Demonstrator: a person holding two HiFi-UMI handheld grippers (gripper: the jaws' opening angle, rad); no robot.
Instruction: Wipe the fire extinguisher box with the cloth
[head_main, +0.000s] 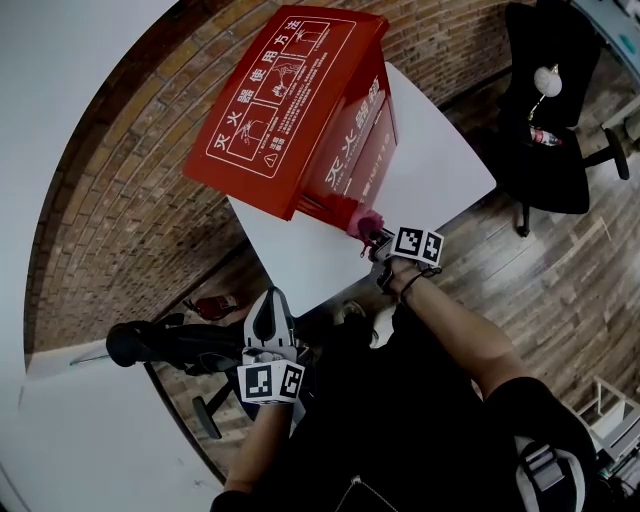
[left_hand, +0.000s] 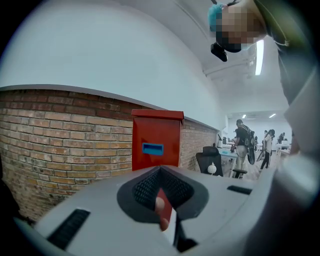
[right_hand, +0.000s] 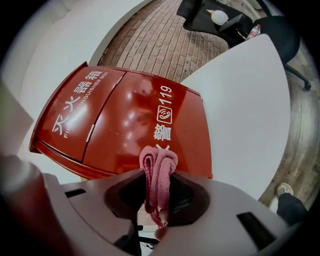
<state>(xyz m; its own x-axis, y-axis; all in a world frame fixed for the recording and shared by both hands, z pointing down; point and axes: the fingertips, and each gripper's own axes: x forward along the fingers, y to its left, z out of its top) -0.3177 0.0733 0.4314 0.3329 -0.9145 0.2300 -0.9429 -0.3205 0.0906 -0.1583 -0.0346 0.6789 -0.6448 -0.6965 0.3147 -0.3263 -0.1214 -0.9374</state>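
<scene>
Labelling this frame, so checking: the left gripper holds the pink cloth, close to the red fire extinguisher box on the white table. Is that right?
No: the right gripper holds the pink cloth, as the right gripper view shows; the left gripper holds nothing. The rest stands.

Dim fisheye views, dark corners; ceiling strip light glares; foreground blurred.

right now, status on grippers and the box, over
Right gripper shut on pink cloth, at red box's lower front. Left gripper shut, empty, held back off the table. Nothing in the way.
</scene>
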